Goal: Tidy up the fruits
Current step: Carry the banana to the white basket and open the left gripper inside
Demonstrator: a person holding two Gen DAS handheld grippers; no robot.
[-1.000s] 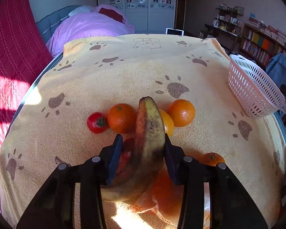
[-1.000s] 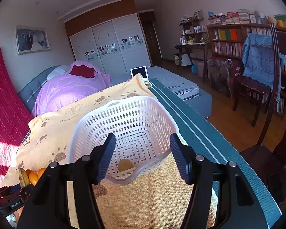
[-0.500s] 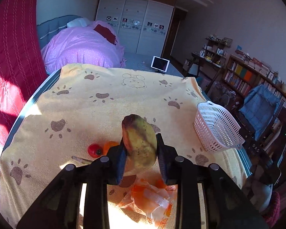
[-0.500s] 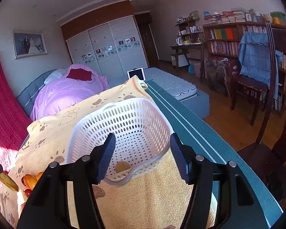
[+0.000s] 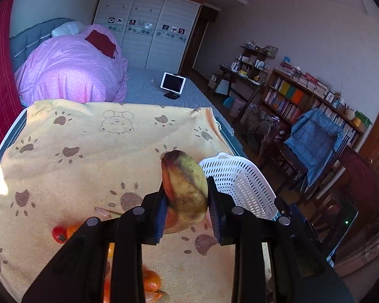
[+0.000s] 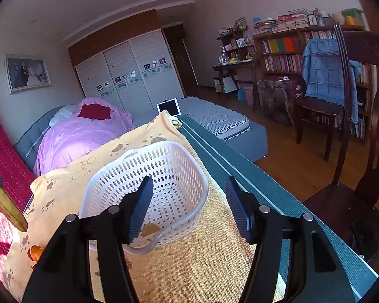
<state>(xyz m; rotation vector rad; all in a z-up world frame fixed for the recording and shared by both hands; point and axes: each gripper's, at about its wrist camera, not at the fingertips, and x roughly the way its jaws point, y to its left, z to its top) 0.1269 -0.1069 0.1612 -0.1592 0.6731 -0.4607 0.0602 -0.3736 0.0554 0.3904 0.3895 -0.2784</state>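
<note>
My left gripper is shut on a spotted, overripe banana and holds it in the air above the table, just left of the white perforated basket. A tomato and oranges lie on the cloth below. My right gripper is open and empty, its fingers hanging over the near rim of the basket, which holds one small yellow fruit. The banana's tip shows at the far left of the right wrist view.
The table wears a yellow paw-print cloth over a green-edged top. A crumpled orange plastic bag lies near the front. A wooden chair stands close on the right; a bed lies behind.
My left gripper has lifted the banana off the fruit pile and carried it up and right toward the basket. My right gripper has risen slightly above the basket and stayed open.
</note>
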